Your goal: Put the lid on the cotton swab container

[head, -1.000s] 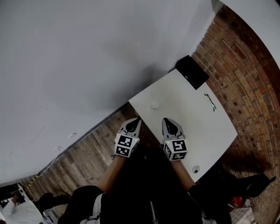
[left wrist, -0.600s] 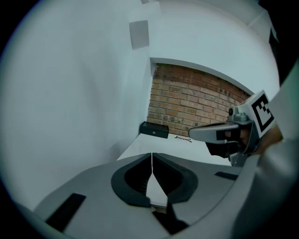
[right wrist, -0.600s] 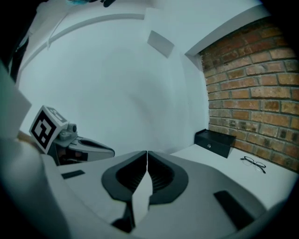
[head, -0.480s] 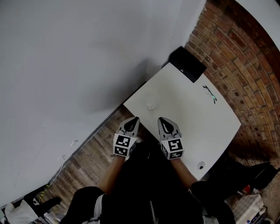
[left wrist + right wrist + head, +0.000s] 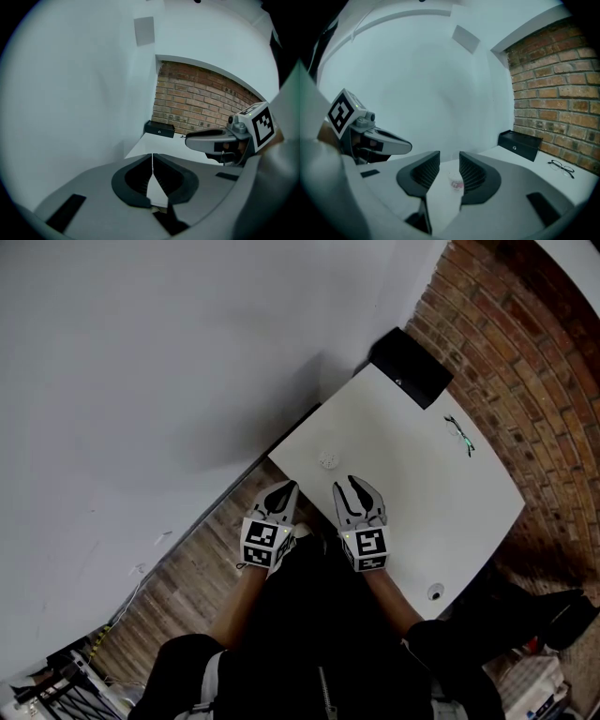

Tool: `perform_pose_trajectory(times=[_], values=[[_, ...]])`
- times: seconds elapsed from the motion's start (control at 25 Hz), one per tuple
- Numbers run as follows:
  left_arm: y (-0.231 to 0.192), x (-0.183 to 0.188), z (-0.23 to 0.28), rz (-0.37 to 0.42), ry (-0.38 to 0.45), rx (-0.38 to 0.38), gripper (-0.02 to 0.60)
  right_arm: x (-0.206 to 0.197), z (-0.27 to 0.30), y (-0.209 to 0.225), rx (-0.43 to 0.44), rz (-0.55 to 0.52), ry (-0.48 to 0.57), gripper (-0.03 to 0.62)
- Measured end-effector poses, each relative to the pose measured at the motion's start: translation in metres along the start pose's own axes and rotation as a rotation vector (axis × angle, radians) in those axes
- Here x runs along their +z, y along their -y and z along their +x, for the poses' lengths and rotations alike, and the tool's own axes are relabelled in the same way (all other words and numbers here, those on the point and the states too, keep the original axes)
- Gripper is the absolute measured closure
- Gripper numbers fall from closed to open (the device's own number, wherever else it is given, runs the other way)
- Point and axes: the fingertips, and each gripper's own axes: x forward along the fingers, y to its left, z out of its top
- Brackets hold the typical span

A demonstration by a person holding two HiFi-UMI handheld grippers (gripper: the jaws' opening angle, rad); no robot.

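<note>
White table (image 5: 422,493) | swab container (image 5: 327,459) is spotted at 11 o'clock off right gripper (image 5: 356,487) | its jaws have just been opening, nothing gripped | left gripper (image 5: 284,487) is seen closed, empty

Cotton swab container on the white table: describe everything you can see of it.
The small round translucent plastic cotton swab container stands upright near a corner of the white table. Pinkish print marks its side. Only the table touches it; whether a lid is on is too small to tell.
</note>
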Motion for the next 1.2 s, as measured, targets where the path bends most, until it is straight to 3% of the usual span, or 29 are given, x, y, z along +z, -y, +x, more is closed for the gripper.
perform_pose_trajectory(times=[0.32, 0.92, 1.2], values=[[-0.009, -0.003, -0.014, -0.015, 0.015, 0.029, 0.565, -0.004, 0.002, -0.007, -0.005, -0.024, 0.029, 0.36], [-0.016, -0.015, -0.039, -0.041, 0.019, 0.094, 0.565, -0.038, 0.026, -0.009, 0.009, -0.03, -0.063, 0.349], [-0.032, -0.027, -0.055, -0.066, 0.006, 0.149, 0.565, -0.053, 0.045, -0.002, -0.022, 0.01, -0.088, 0.349]])
